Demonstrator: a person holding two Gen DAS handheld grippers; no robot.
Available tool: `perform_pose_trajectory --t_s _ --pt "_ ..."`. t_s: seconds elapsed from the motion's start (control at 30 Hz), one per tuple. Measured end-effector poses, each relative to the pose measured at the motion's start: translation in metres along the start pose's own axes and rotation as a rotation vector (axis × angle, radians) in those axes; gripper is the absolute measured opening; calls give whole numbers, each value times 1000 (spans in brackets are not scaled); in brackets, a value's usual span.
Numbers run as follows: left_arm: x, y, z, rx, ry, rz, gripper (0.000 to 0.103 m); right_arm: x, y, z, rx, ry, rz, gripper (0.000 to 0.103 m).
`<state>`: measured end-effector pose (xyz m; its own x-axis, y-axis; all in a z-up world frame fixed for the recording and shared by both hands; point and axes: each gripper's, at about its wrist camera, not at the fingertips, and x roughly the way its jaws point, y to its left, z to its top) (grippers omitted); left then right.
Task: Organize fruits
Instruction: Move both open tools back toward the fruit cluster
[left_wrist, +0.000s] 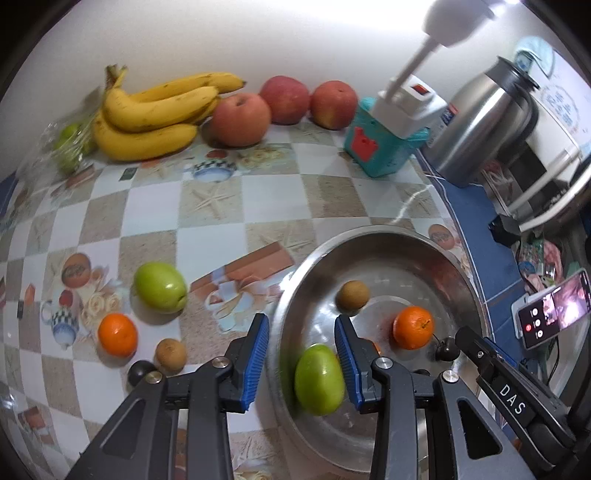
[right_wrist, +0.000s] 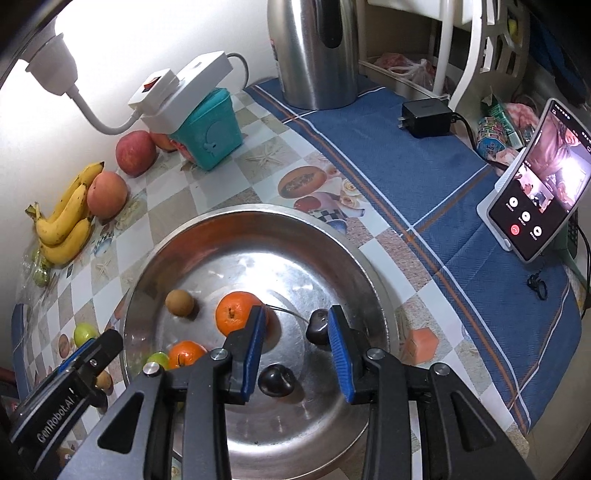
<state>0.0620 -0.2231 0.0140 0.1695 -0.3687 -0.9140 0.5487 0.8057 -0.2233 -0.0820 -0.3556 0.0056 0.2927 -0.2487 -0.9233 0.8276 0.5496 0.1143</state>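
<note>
Left gripper (left_wrist: 301, 363): released, jaws apart, green fruit (left_wrist: 319, 380) blurred just below the right pad, inside steel bowl (left_wrist: 369, 236) at its 7 o'clock wall; probably just dropped and rolling.
Right gripper (right_wrist: 297, 350): released too, nothing pinched; dark cherry-like fruit (right_wrist: 276, 380) lying loose on the bowl floor between the pads, a second one with stem (right_wrist: 318, 326) just inside the right pad.
Already in bowl: orange (right_wrist: 238, 313) at centre, another orange (right_wrist: 185, 353) at 8 o'clock, small brown fruit (right_wrist: 179, 302) at 10 o'clock.
Still on the tablecloth, 9 o'clock of bowl: green fruit (left_wrist: 160, 282), orange (left_wrist: 117, 334), brown fruit (left_wrist: 170, 354), dark fruit (left_wrist: 141, 372).
Far edge by the wall: bananas (left_wrist: 147, 118), three apples (left_wrist: 240, 118).
Judgement: drop step finishing. Lift both grippers straight up, clear of the rim, then take the nearest table fruit first. Grip round fruit across the middle, gently; set low in the bowl to stop rolling.
</note>
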Motion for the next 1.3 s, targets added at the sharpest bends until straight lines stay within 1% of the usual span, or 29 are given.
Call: perform_pose_trajectory --t_s 0.23,0.33,0.57,0.77,0.83,0.93,0.97,1.0,1.03,1.13,1.17,1.2,1.3 --pt "-3 21 -3 -85 29 56 41 -3 8 -2 -27 0 11 36" --pt "-4 32 -4 -124 46 60 41 -3 12 -2 -40 3 21 36" --pt "-10 54 -6 -199 42 83 41 -5 23 -4 -68 10 45 36" --pt "-15 67 -6 -235 33 99 41 -7 32 -6 -93 13 63 36" --pt "-15 69 -6 -240 33 101 43 -7 33 -6 -96 16 70 36" --pt "-15 71 -6 -245 34 107 53 -6 34 -6 -100 22 70 36" --pt "-15 71 -6 -246 36 110 59 -5 34 -7 -102 28 71 37" --pt "-14 71 -6 -248 37 113 64 -3 35 -7 -104 33 74 42" --pt "-14 72 -6 -249 37 117 65 -3 35 -7 -105 37 76 48" --pt "-12 74 -7 -252 48 133 75 0 38 -9 -121 47 78 57" --pt "-11 75 -7 -255 51 143 79 1 39 -9 -127 50 75 58" --pt "-10 75 -8 -257 54 152 81 2 41 -10 -138 55 70 59" --pt "-8 78 -9 -267 62 168 84 4 44 -12 -151 61 64 69"
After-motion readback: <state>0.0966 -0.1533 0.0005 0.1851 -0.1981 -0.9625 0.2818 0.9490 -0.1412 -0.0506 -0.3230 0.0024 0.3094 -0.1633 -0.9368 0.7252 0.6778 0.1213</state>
